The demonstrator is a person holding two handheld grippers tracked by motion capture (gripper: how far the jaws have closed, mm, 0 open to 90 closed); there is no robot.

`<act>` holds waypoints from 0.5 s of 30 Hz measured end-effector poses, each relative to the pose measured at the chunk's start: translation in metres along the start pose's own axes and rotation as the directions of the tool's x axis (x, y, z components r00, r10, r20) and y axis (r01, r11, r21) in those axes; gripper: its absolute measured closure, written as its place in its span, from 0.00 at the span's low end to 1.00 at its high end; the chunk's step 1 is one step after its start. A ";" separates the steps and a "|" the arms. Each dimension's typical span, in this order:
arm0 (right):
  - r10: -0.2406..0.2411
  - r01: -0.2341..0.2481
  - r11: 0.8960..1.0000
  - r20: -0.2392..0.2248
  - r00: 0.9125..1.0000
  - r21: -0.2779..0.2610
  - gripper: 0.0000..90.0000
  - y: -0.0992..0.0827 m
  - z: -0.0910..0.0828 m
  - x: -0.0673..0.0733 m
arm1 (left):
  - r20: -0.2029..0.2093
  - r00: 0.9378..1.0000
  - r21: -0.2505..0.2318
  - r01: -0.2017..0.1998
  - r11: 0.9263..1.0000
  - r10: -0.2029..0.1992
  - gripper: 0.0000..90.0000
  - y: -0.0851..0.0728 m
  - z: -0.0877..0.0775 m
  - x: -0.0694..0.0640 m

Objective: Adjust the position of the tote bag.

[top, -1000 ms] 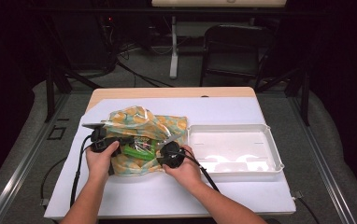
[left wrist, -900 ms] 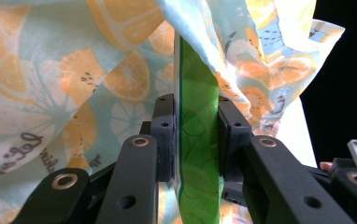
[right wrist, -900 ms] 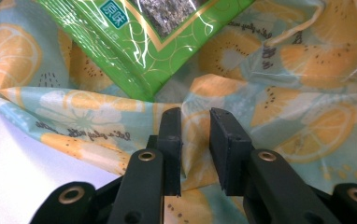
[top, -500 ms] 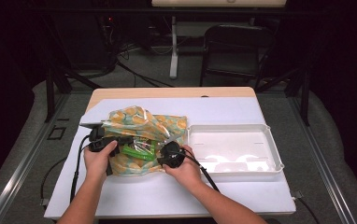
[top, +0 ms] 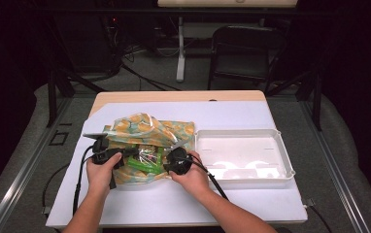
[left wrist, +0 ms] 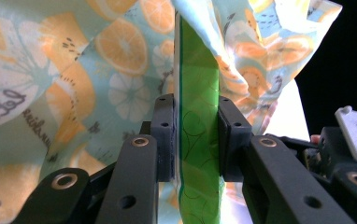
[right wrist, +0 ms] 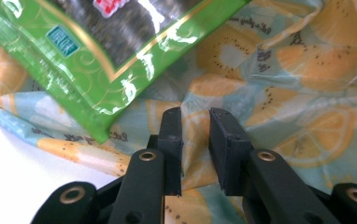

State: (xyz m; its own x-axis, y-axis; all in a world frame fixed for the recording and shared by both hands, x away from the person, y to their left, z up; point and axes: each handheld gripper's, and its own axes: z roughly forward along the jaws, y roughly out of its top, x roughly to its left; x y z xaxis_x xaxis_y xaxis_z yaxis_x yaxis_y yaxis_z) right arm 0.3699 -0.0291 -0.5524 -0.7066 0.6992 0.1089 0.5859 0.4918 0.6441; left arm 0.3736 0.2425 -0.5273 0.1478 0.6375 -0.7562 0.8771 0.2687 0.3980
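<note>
A fruit-print plastic bag (top: 149,127) lies crumpled on the white table sheet, left of centre. A green snack packet (top: 144,159) sticks out of its near side. My left gripper (top: 124,154) is shut on the packet's left end. In the left gripper view the packet (left wrist: 197,140) stands edge-on, squeezed between both pads, with the bag (left wrist: 74,70) behind it. My right gripper (top: 172,160) sits at the bag's right near corner. In the right gripper view its jaws (right wrist: 195,135) stand narrowly apart on a fold of the bag (right wrist: 298,93), with the packet (right wrist: 97,60) at upper left.
A white shallow tray (top: 244,172) stands to the right of the bag, close to my right hand. Bare white sheet (top: 174,204) runs along the near table edge. A dark chair (top: 242,48) and stand legs are beyond the table's far edge.
More of the green packet shows outside the bag than a second ago. Both hands have stayed almost in place.
</note>
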 end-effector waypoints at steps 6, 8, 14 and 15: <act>-0.001 0.001 1.000 0.004 1.000 0.000 0.84 0.000 0.000 0.001 | 0.022 1.000 0.004 0.011 1.000 -0.011 0.81 -0.009 -0.006 0.004; -0.001 0.001 1.000 0.004 1.000 -0.001 0.84 0.000 0.000 0.001 | 0.025 1.000 0.000 0.009 1.000 -0.009 0.81 -0.012 -0.010 0.005; 0.001 -0.001 1.000 0.001 1.000 -0.001 0.84 0.000 0.001 0.001 | 0.036 0.999 -0.004 0.006 1.000 -0.006 0.81 -0.019 -0.017 0.005; 0.002 -0.002 1.000 0.001 1.000 -0.001 0.84 0.000 0.001 0.001 | 0.038 0.999 -0.002 0.002 1.000 -0.002 0.81 -0.020 -0.019 0.005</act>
State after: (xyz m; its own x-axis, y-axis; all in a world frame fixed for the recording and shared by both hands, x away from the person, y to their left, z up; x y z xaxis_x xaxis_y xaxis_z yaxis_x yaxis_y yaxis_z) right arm 0.3692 -0.0280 -0.5529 -0.7051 0.7007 0.1090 0.5865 0.4899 0.6449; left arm 0.3483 0.2537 -0.5289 0.1630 0.6093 -0.7760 0.8765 0.2717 0.3975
